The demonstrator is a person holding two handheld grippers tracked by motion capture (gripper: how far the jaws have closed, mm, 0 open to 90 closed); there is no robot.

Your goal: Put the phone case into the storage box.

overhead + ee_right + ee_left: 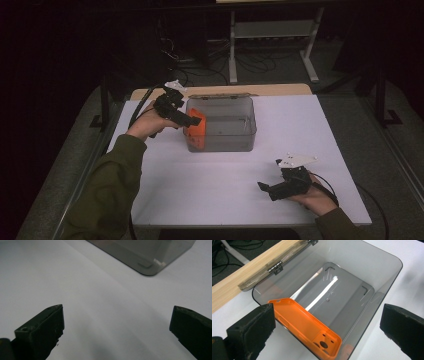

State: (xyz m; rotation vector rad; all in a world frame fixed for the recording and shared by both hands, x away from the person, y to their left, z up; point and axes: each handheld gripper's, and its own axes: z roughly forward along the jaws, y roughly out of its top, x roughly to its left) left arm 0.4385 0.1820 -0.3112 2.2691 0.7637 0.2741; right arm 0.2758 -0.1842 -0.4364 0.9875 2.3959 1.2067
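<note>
Dark room, white surface (225, 170); clear grey bin (235, 140) near its far edge, lid hinged back; orange phone case (307, 326) leaning inside the bin against its left wall; left gripper (192, 120) over that wall, jaws wide apart, holding nothing; right gripper (263, 187) idle near the front right corner, jaws open. Judged: case just placed; next, draw left gripper clear without knocking the wall.

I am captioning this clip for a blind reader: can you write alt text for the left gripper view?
An orange plastic phone case leans tilted against the near wall of a clear grey plastic box, its hollow side up. The left gripper hangs above it with both black jaws wide apart, holding nothing. The box stands on a white table with its hinged lid folded back.
</note>
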